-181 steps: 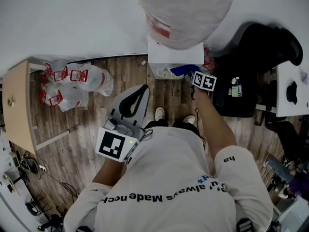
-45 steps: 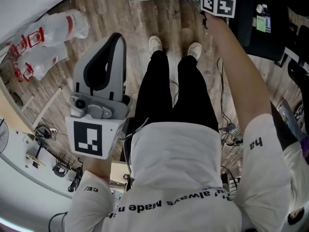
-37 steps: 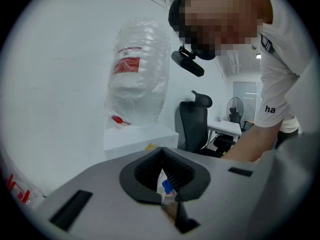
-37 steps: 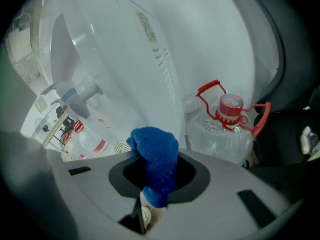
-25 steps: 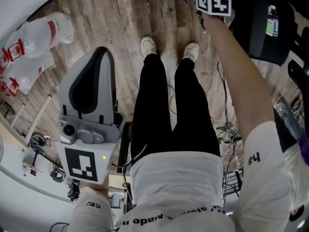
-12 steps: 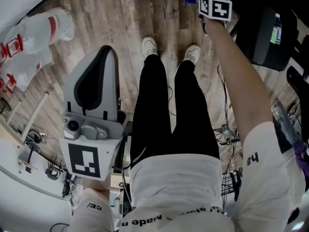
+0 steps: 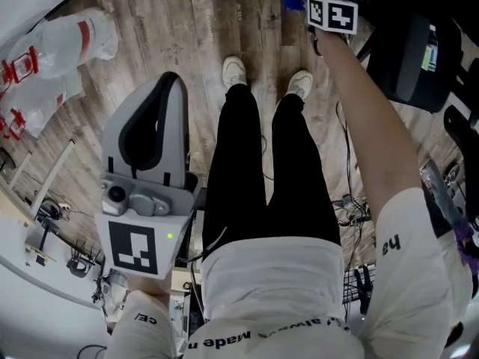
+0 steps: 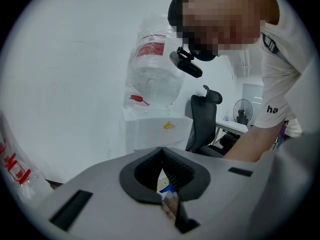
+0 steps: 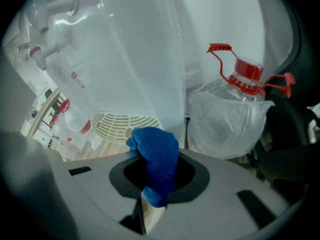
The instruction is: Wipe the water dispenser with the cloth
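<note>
Scarcely shifting since earlier, right gripper [image 9: 155,165] fingers are clamping the cloth [image 9: 150,143], bunched ahead for wiping the water dispenser [image 9: 125,74]; left gripper [image 8: 162,156] is idling, fingers closed.

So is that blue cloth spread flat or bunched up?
Bunched up: the blue cloth is a crumpled wad pinched in the right gripper's jaws.

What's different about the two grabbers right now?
The right gripper pinches a blue cloth; the left gripper pinches nothing. The right gripper is stretched out to the water dispenser; the left gripper is held close to the person's body. Both have their jaws closed.
</note>
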`<state>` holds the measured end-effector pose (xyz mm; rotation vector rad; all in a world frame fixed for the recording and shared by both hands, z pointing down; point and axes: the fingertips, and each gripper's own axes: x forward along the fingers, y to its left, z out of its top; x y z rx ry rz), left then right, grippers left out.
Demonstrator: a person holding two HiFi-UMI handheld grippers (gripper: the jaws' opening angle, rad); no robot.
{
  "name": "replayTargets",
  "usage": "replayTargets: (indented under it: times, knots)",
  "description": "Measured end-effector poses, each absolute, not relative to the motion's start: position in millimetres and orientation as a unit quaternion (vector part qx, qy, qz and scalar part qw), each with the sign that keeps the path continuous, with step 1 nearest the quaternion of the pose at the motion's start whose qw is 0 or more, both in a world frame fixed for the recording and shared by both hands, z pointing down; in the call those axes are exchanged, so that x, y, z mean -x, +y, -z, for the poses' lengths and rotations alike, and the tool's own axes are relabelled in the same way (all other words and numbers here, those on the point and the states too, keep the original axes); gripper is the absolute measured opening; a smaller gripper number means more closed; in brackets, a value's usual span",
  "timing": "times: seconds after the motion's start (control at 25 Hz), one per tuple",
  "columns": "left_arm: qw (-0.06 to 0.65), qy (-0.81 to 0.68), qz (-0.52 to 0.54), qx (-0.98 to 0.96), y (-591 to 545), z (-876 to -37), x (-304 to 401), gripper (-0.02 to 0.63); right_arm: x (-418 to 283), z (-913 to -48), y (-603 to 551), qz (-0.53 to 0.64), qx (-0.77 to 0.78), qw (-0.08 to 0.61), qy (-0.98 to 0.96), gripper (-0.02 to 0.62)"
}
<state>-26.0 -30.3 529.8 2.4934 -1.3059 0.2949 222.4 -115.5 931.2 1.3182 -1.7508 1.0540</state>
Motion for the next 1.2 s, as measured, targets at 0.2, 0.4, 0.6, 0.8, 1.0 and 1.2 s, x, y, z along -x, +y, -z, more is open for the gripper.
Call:
replayTargets:
  times: [0.2, 0.4, 0.6, 0.8, 1.0, 1.2]
  knots:
    - [0.156, -0.461, -0.104, -0.867, -28, -532, 39, 0.018, -203, -937, -108, -0.416, -0.496, 0.353, -0.675, 0.070]
    - [0.153, -0.467, -0.105, -0.865, -26, -531, 52, 0.018, -178, -942, -103, -0.428, -0.483, 0.349, -0.679, 0.070]
    - [0.153, -0.476, -0.104, -0.860, -22, -530, 63, 0.018, -154, -942, -101, -0.429, -0.470, 0.350, -0.688, 0.071]
    - [0.155, -0.485, -0.106, -0.854, -17, -534, 74, 0.018, -133, -942, -99, -0.434, -0.460, 0.348, -0.692, 0.071]
    - [0.153, -0.498, -0.106, -0.847, -15, -533, 88, 0.019, -111, -942, -99, -0.448, -0.460, 0.328, -0.693, 0.071]
    - [0.155, -0.508, -0.105, -0.841, -13, -532, 103, 0.018, -87, -942, -102, -0.459, -0.457, 0.315, -0.694, 0.071]
